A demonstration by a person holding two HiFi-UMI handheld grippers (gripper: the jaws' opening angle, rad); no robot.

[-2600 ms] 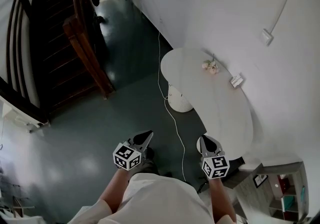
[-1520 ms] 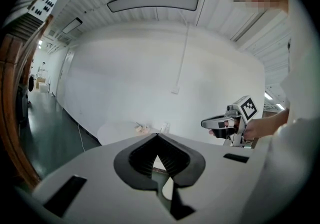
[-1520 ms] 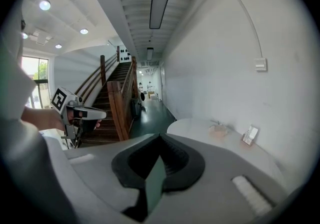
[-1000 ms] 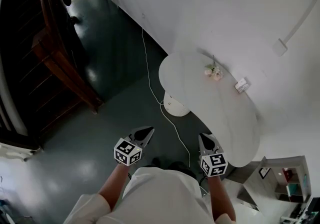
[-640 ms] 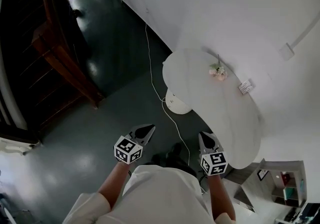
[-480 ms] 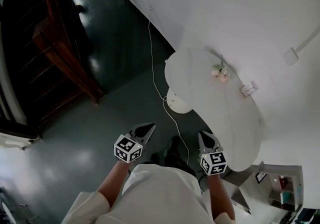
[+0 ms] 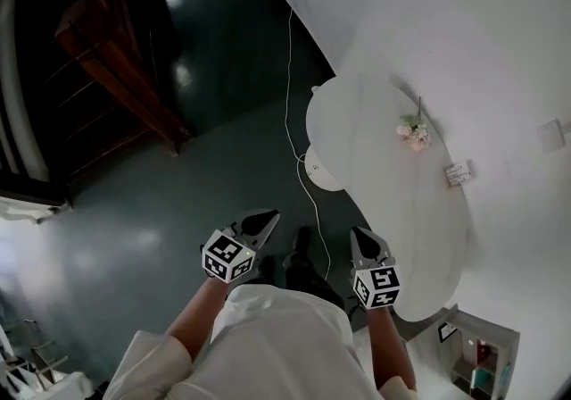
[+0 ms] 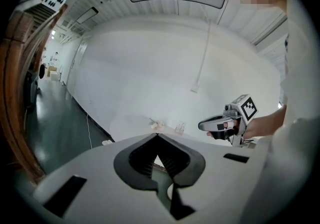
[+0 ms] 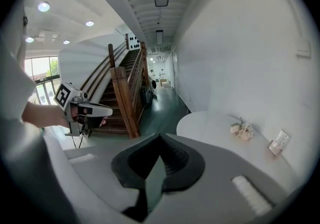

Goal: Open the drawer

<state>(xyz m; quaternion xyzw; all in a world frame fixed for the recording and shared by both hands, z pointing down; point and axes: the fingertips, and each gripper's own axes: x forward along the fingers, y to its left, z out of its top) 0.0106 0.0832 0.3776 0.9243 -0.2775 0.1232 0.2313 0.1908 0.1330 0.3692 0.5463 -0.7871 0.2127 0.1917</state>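
1. My left tongs (image 8: 157, 136) were fully closed, tips meeting. Nothing sat between them and they touched nothing.
2. My right tongs (image 9: 160, 137) were pinched together the same way, empty and in the air.
3. In the head view both tongs hung over the dark floor (image 7: 178, 211) on the near side of the desk (image 7: 384, 193). The right tongs were just beside its edge, the left tongs farther out.
4. I could not make out the drawer. The only cabinet-like piece was a small shelf unit (image 7: 473, 361) past the desk's near end, and only the head view showed it.
5. The right gripper view gave me the flowers (image 9: 242, 130) and a small card (image 9: 277, 143) on the desk, and the wooden staircase (image 9: 125, 88) beyond it. The left gripper view showed those desk items only as tiny, unclear shapes.
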